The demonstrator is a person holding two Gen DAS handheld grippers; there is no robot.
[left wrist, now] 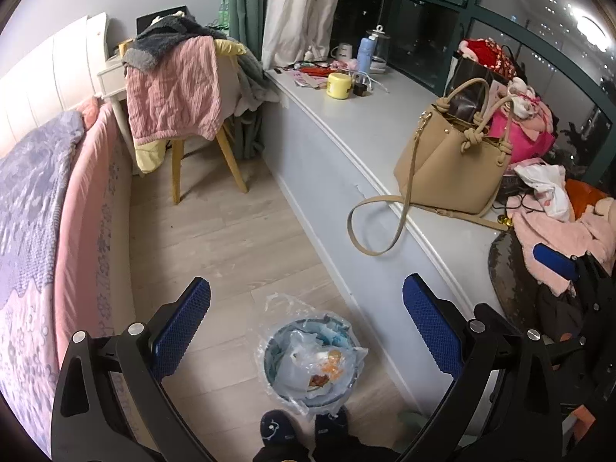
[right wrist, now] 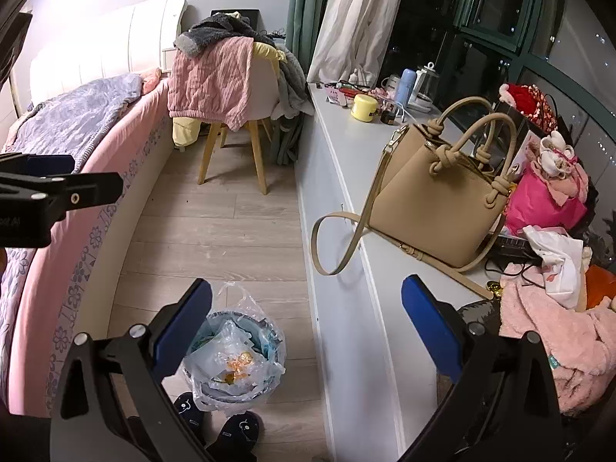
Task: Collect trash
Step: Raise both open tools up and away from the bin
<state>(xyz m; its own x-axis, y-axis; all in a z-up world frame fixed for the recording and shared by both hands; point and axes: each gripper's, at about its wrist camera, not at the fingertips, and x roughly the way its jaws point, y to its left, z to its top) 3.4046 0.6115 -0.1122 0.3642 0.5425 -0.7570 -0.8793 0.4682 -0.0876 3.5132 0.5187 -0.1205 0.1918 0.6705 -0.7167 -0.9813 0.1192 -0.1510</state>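
Observation:
A small round trash bin (left wrist: 308, 362) lined with a clear plastic bag stands on the wood floor beside the white window bench. It holds crumpled plastic and orange scraps. My left gripper (left wrist: 307, 283) hangs above it, open, with nothing between its blue pads. The right wrist view shows the same bin (right wrist: 235, 358) low and left of centre. My right gripper (right wrist: 307, 283) is open and empty too, over the bench's front edge. A crumpled white plastic bag (right wrist: 558, 265) lies on the bench among clothes.
A tan handbag (right wrist: 439, 208) stands on the bench (right wrist: 346, 134), its strap hanging over the edge. Pink clothes, a yellow jar (right wrist: 364, 107) and bottles also lie there. The bed (left wrist: 77, 200) runs along the left, with a clothes-draped chair (left wrist: 181, 88) behind. Dark slippers (left wrist: 277, 427) are by the bin.

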